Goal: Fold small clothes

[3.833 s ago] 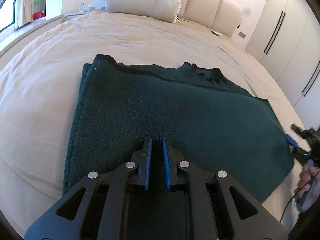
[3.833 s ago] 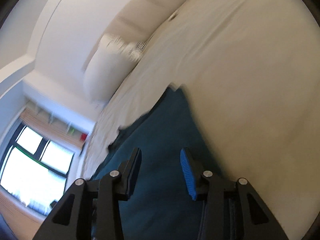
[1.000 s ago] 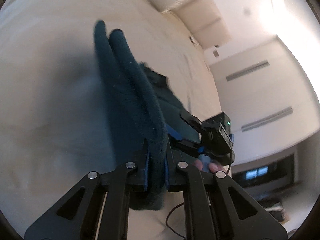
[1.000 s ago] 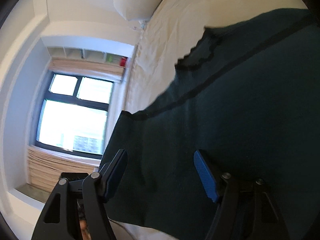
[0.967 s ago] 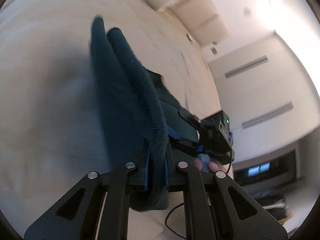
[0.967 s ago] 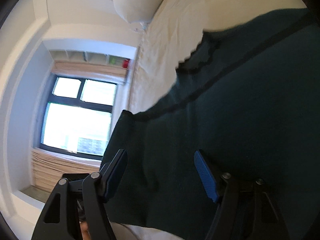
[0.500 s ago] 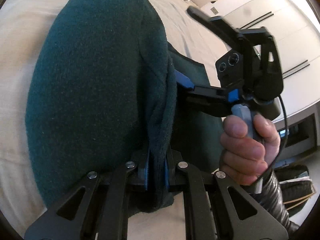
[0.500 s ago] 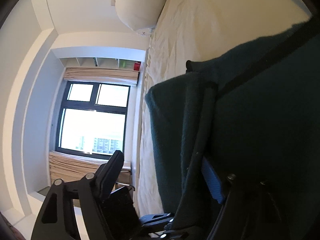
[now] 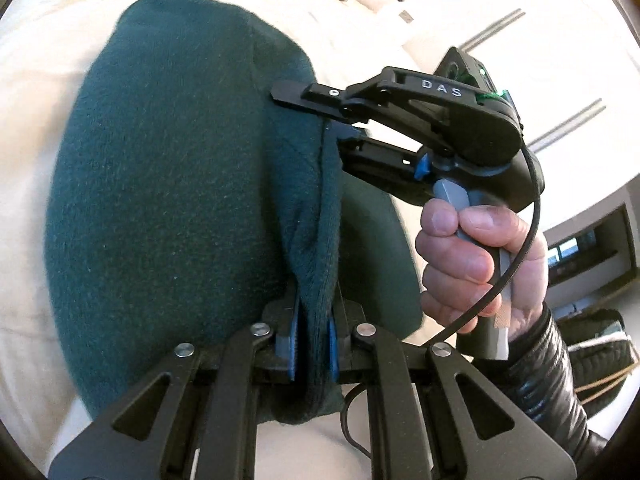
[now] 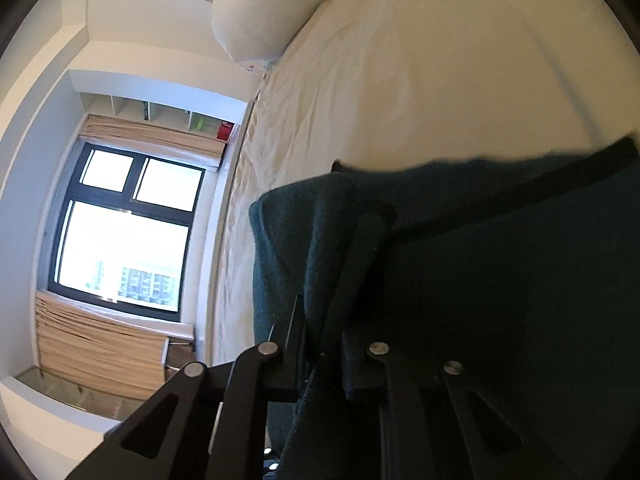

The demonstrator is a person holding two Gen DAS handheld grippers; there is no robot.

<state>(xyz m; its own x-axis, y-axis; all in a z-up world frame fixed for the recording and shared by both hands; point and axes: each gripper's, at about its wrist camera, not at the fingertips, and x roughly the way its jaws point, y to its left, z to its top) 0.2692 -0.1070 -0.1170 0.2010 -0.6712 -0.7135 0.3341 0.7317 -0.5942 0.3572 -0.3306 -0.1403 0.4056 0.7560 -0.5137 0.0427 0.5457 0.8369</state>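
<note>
Cream bedding covers the bed (image 10: 420, 80), with a pillow (image 10: 264, 12) at its head and a window (image 10: 124, 236) beside it. On the sheet lies the dark green garment (image 9: 168, 208), a thick fleece-like piece, with one side gathered up and raised off the bed.

Left tool (image 9: 312, 344): its blue pads are closed tight on a bunched fold of the garment's edge, cloth filling the narrow gap between them. Right tool (image 10: 320, 332), seen in the left wrist view with the person's right hand (image 9: 476, 264) on its grip, also appears closed on the same raised edge a little farther along; in its own view the fingers stand close together with green cloth pinched between, though the fingertips are partly buried in fabric.

Judging by the doubled layers and the tidy straight hem (image 10: 520, 188) lying flat on the bed, at least one fold looks done. What seems left is to carry this lifted side across, lay it down on the flat part, release both tools and smooth the stack.
</note>
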